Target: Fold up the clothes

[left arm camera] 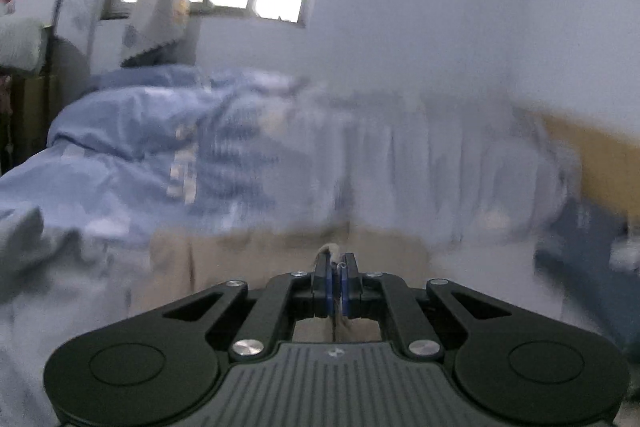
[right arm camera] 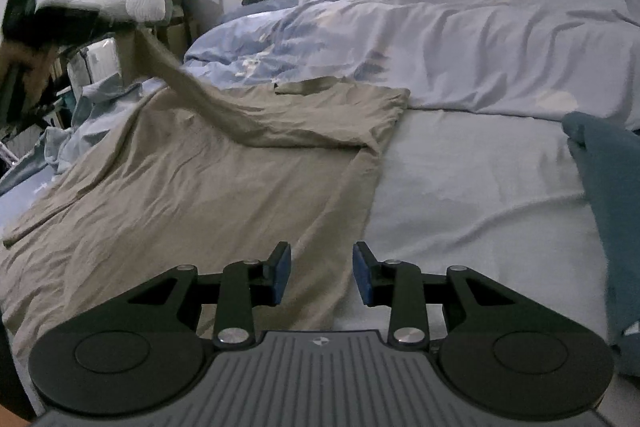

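A: Left gripper (left arm camera: 335,263)?

B: Jaws pinched together on a bit of the tan shirt (right arm camera: 208,163). Seen from the right camera, it's lifted up at the far left, pulling one sleeve off the bed (right arm camera: 480,195) (left view is badly blurred).

A: Right gripper (right arm camera: 322,271)?

B: Jaws wide apart, nothing between them, hovering over the shirt's near right edge.

A: Shirt position?

B: Spread flat on the pale sheet, collar toward the crumpled blue duvet (right arm camera: 400,39). Dark teal garment (right arm camera: 612,187) lies at the right.
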Motion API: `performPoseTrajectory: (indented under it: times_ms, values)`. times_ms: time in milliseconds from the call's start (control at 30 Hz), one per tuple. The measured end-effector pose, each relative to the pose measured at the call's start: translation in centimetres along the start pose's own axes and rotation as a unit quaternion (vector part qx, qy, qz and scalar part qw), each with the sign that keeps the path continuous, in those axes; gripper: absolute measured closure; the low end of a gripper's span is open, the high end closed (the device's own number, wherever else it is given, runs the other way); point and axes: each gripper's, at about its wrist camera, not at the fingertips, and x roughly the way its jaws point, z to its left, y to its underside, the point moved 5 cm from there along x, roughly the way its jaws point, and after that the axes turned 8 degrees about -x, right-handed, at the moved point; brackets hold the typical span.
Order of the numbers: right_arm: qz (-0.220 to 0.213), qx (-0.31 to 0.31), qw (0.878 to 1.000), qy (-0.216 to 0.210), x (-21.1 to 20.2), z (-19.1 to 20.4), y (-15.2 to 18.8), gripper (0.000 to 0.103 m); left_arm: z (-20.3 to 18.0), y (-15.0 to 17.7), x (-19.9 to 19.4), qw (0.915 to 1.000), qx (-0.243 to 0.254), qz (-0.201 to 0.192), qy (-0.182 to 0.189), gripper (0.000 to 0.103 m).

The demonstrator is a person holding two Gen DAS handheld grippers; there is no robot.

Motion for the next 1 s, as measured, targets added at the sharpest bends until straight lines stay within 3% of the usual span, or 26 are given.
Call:
performPoseTrajectory:
  times_ms: [67,200,300,467,533,600,700,900,1000]
  values:
    - [0.005,-0.006,1.000,-0.002,0.6,0.5,-0.1,0.068,-0.1,3.7,-0.1,0.9988,0.037,0.030,-0.007,0.101]
    - [0.015,-0.024,1.000,-0.007,1.8,1.7,-0.3,0.068,0.3,9.5,-1.0,0.9962,0.043,0.072,-0.024,0.100]
    - [0.018,-0.038,0.999,-0.009,2.5,2.7,-0.6,0.068,1.3,11.5,-2.0,0.9965,0.009,0.076,-0.034,0.095]
    - [0.019,-0.065,0.998,-0.014,3.3,4.7,-1.1,0.068,3.9,12.1,-3.6,0.9956,-0.063,0.047,-0.050,0.068]
    - [0.014,-0.078,0.997,-0.014,3.6,5.6,-1.6,0.068,5.1,11.4,-3.8,0.9926,-0.104,0.033,-0.052,0.054]
    - [0.010,-0.100,0.995,-0.008,4.2,6.6,-2.4,0.067,6.3,10.8,-4.1,0.9877,-0.145,0.018,-0.055,0.048]
    - [0.007,-0.144,0.990,0.001,5.8,8.3,-4.1,0.065,7.2,10.2,-4.1,0.9767,-0.213,0.001,-0.028,0.046]
    - [0.020,-0.236,0.970,0.055,12.4,8.4,-8.0,0.065,7.2,9.1,-1.7,0.9640,-0.263,-0.035,-0.012,0.046]
    - [0.056,-0.294,0.949,0.094,16.8,7.2,-8.7,0.066,7.5,9.0,-0.3,0.9590,-0.277,-0.059,-0.013,0.046]
